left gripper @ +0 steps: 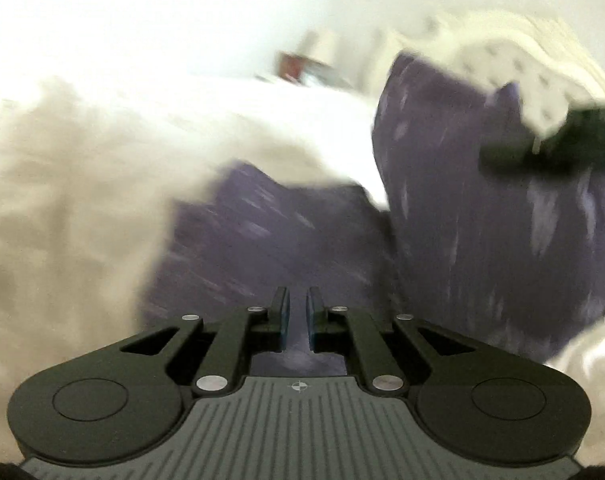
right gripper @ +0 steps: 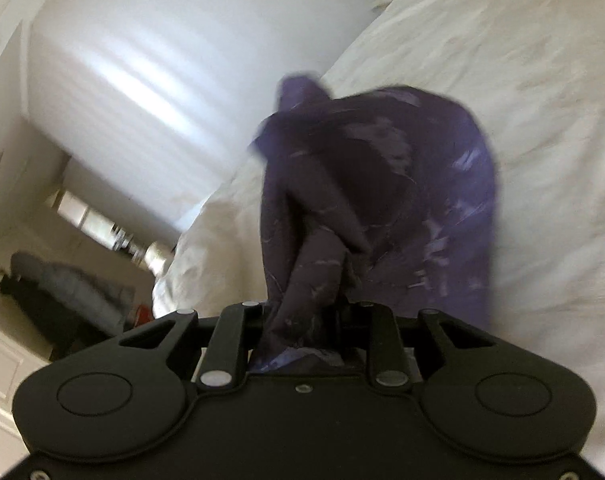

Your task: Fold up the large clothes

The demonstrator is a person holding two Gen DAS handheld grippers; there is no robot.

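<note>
Garment lifted for folding
Right gripper point(right gripper: 302, 312) clamps purple garment point(right gripper: 382, 184) above bed point(right gripper: 522, 80); left gripper point(left gripper: 297, 304) narrow, fabric between its fingers.

A garment point(right gripper: 382, 184) is spread on the bed point(right gripper: 522, 80), bunched up ahead of the right gripper point(right gripper: 302, 312); a wall point(right gripper: 162, 60) is seen behind the bed.
</note>
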